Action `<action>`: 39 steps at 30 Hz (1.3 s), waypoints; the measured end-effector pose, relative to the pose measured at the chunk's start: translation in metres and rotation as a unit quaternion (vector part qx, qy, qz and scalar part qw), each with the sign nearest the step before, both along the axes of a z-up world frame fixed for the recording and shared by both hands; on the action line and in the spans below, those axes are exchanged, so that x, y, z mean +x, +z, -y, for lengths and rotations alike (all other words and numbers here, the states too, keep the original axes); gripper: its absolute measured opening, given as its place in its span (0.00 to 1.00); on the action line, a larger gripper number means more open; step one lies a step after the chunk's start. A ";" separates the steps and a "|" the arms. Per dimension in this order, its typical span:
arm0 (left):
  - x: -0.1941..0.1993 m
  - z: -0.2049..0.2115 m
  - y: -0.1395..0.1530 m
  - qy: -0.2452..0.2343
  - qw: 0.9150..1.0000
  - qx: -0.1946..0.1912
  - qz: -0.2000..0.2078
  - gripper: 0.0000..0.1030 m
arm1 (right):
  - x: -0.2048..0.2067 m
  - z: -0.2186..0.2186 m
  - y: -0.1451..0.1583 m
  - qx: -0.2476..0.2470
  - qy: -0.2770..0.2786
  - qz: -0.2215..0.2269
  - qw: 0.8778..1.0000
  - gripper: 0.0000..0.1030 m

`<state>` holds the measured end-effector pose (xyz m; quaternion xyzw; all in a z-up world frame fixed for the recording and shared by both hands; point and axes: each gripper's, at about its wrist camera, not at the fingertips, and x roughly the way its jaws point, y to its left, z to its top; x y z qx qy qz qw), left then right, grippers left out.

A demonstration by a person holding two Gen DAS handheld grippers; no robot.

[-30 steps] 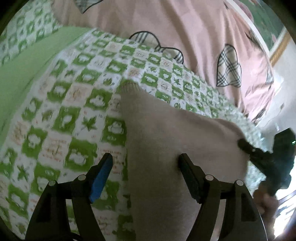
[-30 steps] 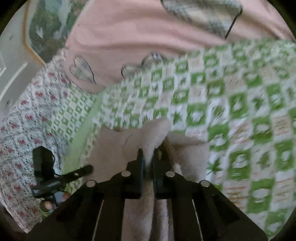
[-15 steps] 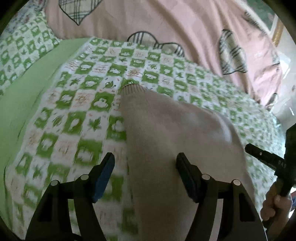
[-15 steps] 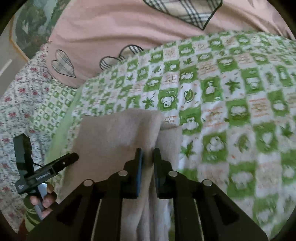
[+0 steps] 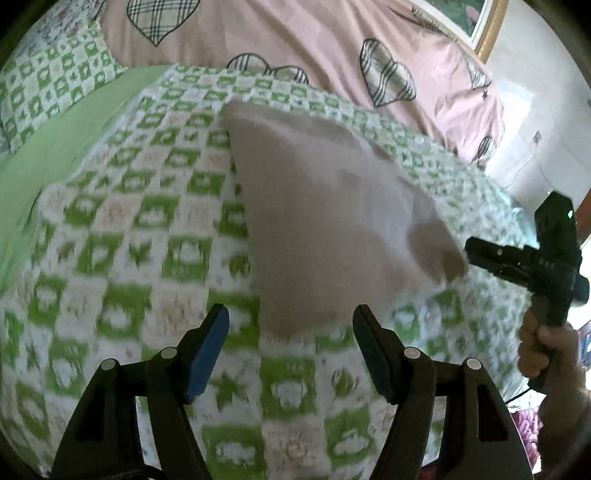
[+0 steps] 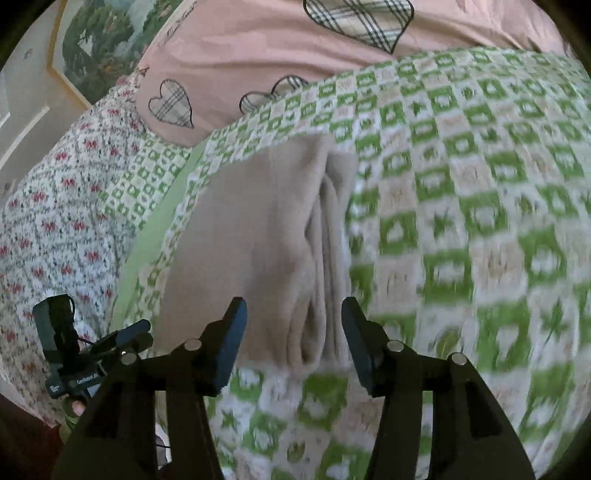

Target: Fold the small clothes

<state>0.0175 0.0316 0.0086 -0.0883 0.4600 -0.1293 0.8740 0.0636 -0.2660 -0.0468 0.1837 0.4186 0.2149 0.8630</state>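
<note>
Left wrist view. Left gripper [image 5: 290,325]: fingers spread wide, nothing between them. Beige garment [image 5: 325,221] lies folded on the green-and-white checked quilt [image 5: 122,229], ahead of the fingertips; its near edge sits just beyond the gap between the fingers, closer to the right-hand fingertip, not touching either pad. Garment runs away from the camera toward the pink heart-print cover [image 5: 303,48] at the far side of the bed. Its right corner is lifted slightly off the quilt and blurred. Right gripper [image 5: 524,258] visible at the right edge, held in a hand [image 5: 546,350], its tip close to that raised corner; contact cannot be judged. Plain green band of fabric [image 5: 55,147] at far left. Gilt picture frame [image 5: 487,26] on the wall, upper right.

Right wrist view. Right gripper [image 6: 293,332]: fingers parted, released, empty. Garment [image 6: 266,236] lies ahead, its stacked folded edges showing as vertical creases in line with the gap; near end falls just short of the fingertips. Quilt [image 6: 480,184] fills the right side, motion-blurred. Left gripper [image 6: 92,354] at lower left, beside the garment's left edge, apart from it. Red-flowered sheet [image 6: 55,221] at left; pink cover [image 6: 258,48] beyond; framed landscape picture [image 6: 99,40] on the wall, upper left.
</note>
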 end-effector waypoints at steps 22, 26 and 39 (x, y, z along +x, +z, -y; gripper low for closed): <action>0.002 0.047 -0.022 0.034 0.980 0.195 0.028 0.09 | 0.007 -0.017 0.000 -0.074 0.017 0.008 0.997 0.06; 0.001 0.042 -0.026 0.033 0.983 0.179 0.014 0.09 | 0.010 -0.013 -0.026 -0.079 0.008 -0.023 0.997 0.06; 0.006 0.020 -0.029 0.010 0.996 0.079 -0.030 0.13 | 0.011 -0.004 -0.031 -0.052 -0.010 -0.036 0.998 0.06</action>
